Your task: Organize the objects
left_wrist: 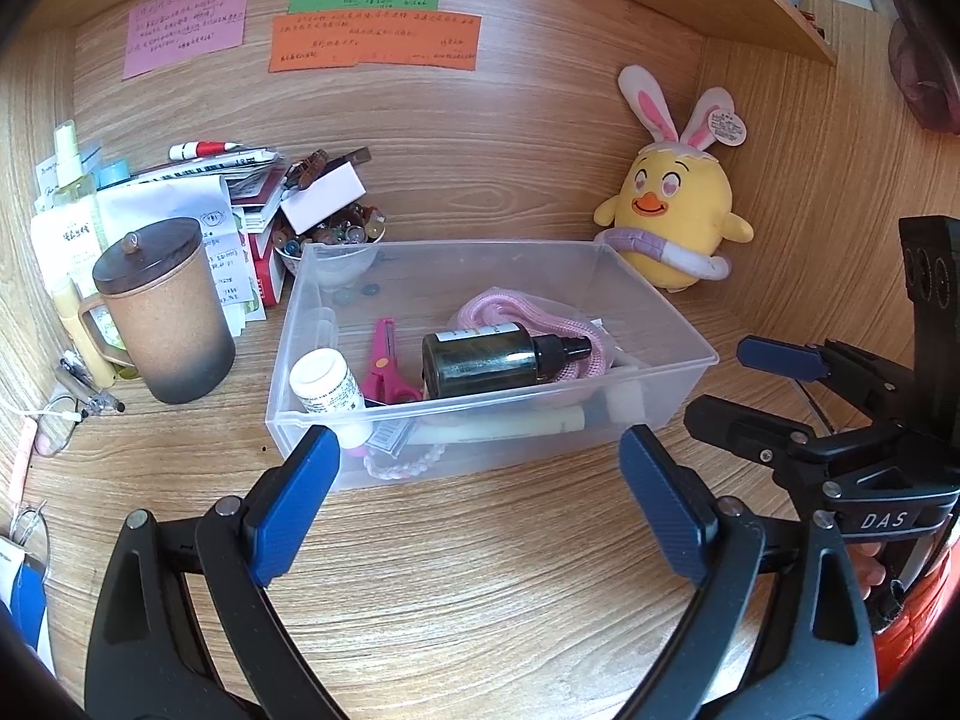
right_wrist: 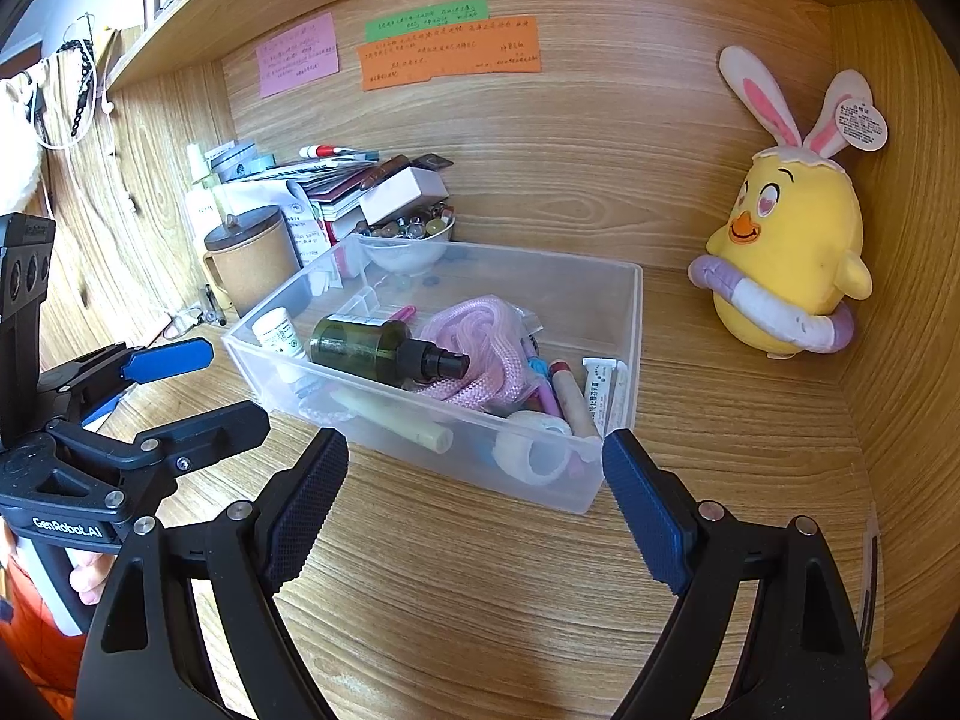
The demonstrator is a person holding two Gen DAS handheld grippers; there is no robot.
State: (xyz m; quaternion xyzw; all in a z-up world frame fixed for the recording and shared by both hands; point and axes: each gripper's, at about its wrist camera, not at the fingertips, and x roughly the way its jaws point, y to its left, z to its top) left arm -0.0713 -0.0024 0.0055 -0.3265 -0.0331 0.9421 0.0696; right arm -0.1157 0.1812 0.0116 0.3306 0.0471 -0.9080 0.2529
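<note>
A clear plastic bin [left_wrist: 660, 324] [right_wrist: 630, 324] stands on the wooden desk. In it lie a dark green spray bottle [left_wrist: 480, 357] [right_wrist: 366, 345], a pink rope [left_wrist: 576, 330] [right_wrist: 480, 330], pink scissors [left_wrist: 384, 360], a white pill bottle [left_wrist: 327, 384] [right_wrist: 276, 330], tubes and a tape roll [right_wrist: 534, 450]. My left gripper [left_wrist: 480, 456] is open and empty, just before the bin's near wall. My right gripper [right_wrist: 474, 462] is open and empty at the bin's near corner; it also shows in the left wrist view [left_wrist: 732, 384].
A yellow plush chick [left_wrist: 678, 210] [right_wrist: 792, 252] sits at the back right. A brown lidded mug [left_wrist: 162, 312] [right_wrist: 249, 258], a pile of papers and books [left_wrist: 210, 198], a bowl of beads [right_wrist: 414, 234] and bottles crowd the back left. Coloured notes hang on the back wall.
</note>
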